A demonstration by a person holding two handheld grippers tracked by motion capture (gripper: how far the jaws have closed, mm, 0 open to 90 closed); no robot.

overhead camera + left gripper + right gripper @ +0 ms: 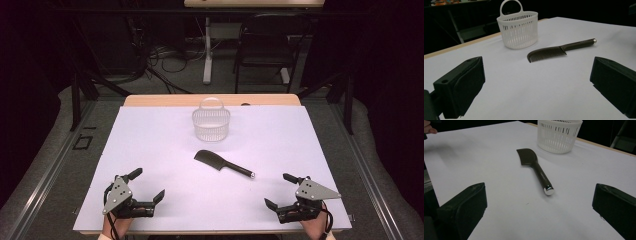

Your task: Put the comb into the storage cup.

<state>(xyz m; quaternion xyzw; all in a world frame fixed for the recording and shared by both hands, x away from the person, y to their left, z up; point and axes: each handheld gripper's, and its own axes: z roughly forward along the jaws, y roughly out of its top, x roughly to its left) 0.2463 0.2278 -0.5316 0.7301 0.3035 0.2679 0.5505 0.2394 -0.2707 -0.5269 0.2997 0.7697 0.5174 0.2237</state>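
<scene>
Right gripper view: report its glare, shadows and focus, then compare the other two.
Right gripper view: glare on the comb's metal tip, soft shadow beside the basket, near jaws slightly soft. Left gripper view: comb teeth sharp. High view: bright table, dark surroundings.

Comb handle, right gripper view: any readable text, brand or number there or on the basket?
Comb: a faint line of small print runs along the handle, too small and blurred to read.
Basket: no text or label visible.
Table cover: plain, no markings.
</scene>
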